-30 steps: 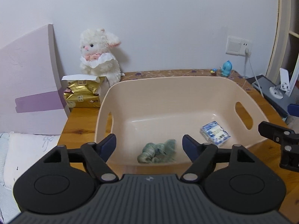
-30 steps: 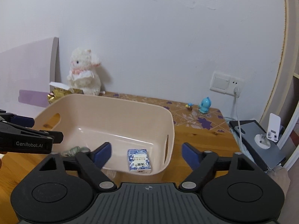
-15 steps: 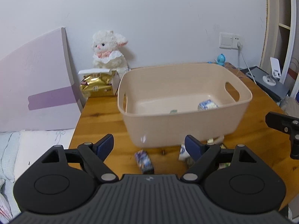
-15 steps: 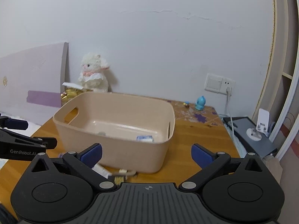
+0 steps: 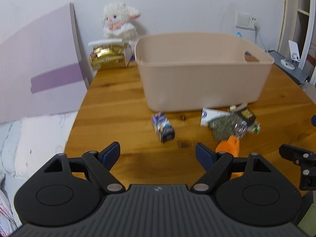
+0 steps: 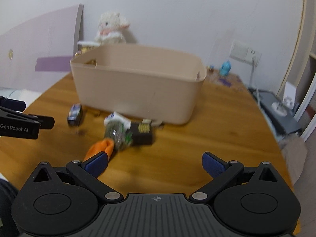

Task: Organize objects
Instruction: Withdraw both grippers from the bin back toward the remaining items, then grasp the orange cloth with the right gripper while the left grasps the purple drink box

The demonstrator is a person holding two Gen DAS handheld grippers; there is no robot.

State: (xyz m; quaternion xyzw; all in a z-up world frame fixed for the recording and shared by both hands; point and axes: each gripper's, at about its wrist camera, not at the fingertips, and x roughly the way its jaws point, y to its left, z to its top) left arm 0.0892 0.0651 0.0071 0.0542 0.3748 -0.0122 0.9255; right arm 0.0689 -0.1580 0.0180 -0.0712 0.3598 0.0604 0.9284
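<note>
Change: a second ago my left claw (image 5: 157, 154) hung over the tub (image 5: 203, 73), its fingers framing a green bundle and a blue packet lying inside; now both claws are back at the near edge of the bench (image 5: 122, 106), and the tub's floor is out of sight.
Meaning: I judge one drop done, the next pick open.
Claws: left and right claw (image 6: 154, 163) both spread apart, holding nothing.
Left to sort: small printed box (image 5: 163, 127), white tube (image 5: 210, 116), dark box (image 6: 142, 134), crinkly green bag (image 6: 118, 132), orange cloth (image 6: 101, 147), all before the tub's near wall.
Materials: smooth beige plastic; grainy varnished wood; soft cloth.
</note>
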